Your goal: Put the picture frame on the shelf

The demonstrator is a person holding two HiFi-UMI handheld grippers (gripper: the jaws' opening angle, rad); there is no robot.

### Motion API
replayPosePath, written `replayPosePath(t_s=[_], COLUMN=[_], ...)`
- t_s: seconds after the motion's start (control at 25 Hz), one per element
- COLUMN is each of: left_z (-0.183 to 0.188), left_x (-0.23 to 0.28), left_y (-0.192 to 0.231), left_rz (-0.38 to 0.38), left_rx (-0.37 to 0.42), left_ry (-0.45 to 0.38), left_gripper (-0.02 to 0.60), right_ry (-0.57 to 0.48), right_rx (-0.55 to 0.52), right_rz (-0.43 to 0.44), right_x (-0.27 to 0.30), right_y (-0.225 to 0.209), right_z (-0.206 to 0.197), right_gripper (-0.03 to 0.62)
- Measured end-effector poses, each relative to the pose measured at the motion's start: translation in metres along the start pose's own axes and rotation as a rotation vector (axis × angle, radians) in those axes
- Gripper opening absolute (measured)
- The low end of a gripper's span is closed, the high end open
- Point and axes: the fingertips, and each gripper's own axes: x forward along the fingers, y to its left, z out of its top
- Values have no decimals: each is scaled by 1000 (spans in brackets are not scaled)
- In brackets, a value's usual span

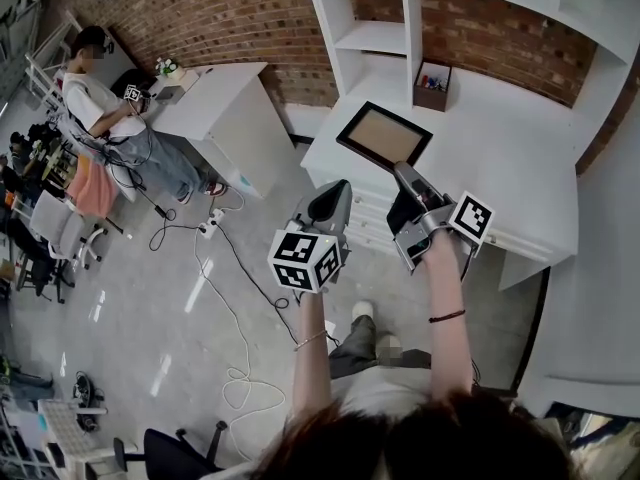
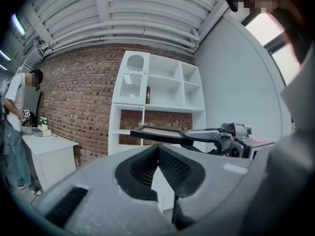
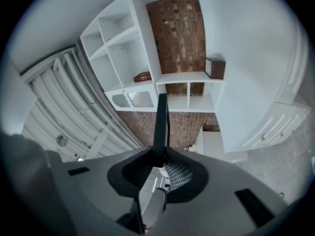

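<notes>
Item: picture frame (image 1: pixel 385 136), black rim, tan panel; flat, stiff, likely light, glazing possibly fragile
Location: held by one edge in the right gripper (image 1: pixel 404 175), fingers pinching the rim, frame projecting beyond the fingertips toward the white shelf unit (image 1: pixel 372 36)
Left gripper (image 1: pixel 336 192): fingers pressed together, empty
Best hold: the rim, never the panel

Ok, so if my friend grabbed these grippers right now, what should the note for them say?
Right gripper: fingers shut on the near edge of the picture frame, holding it roughly flat in the air in front of the white shelf.
Left gripper: fingers together, nothing between them, beside the right one.
Done: the frame is gripped and lifted.
Left: place it on a shelf and let go.
</notes>
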Motion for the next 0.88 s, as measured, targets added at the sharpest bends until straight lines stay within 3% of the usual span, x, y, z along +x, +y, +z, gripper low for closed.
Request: replayPosePath(t_s=[0.88], left_z=[17], left_x=[56], left_y=[69], left_rz=[-52], left_rx=[11], left_ry=[-25], left_gripper=[11], right_ry=[-53], right_rx=[-4], right_rz=[3], right_x=[70], right_y=[-19], right_z=[25], right_gripper=[72])
